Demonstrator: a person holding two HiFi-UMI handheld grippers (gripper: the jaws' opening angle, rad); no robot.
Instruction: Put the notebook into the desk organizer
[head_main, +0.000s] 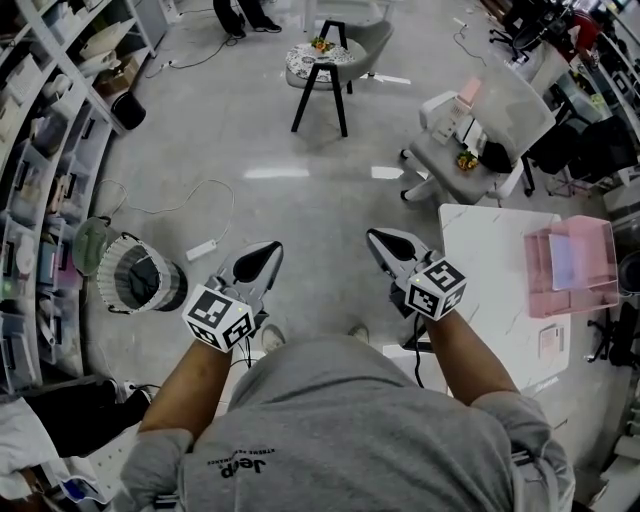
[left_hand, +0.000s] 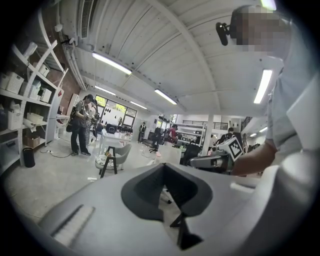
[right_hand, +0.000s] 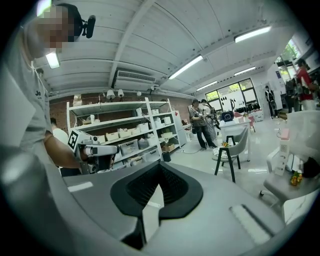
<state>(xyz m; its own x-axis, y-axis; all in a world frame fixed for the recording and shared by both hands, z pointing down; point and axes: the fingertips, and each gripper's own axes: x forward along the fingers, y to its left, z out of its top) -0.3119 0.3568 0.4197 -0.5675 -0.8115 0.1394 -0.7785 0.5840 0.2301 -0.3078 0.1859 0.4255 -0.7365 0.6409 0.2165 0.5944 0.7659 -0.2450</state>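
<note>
Table (head_main: 490, 280) taken first: white, spread just left of the pink desk organizer (head_main: 590, 300), which is carried on its right-hand part. Both grippers are held out over the floor, well to the left of the desk organizer and off the table's edge. The right gripper (head_main: 372, 236) is the nearer to the desk organizer, and the left gripper (head_main: 272, 248) is farther left again. Each pair of jaws is seen pressed together, with nothing between them. A pale flat panel (head_main: 563, 262) is seen inside the desk organizer, and a small card-like thing (head_main: 552, 340) is lying on the table just on the person's side of it. Which of these is the notebook cannot be told. Two readings are therefore fitted: notebook on the table with the reach yet to be made, or notebook lodged in the desk organizer with the hands standing clear. Either way, it is judged that the grippers are best kept level, steady and clear of the table's edge while the desk organizer's contents are looked over. Neither candidate is touched by the fingers; both lie well to the right of them.
</note>
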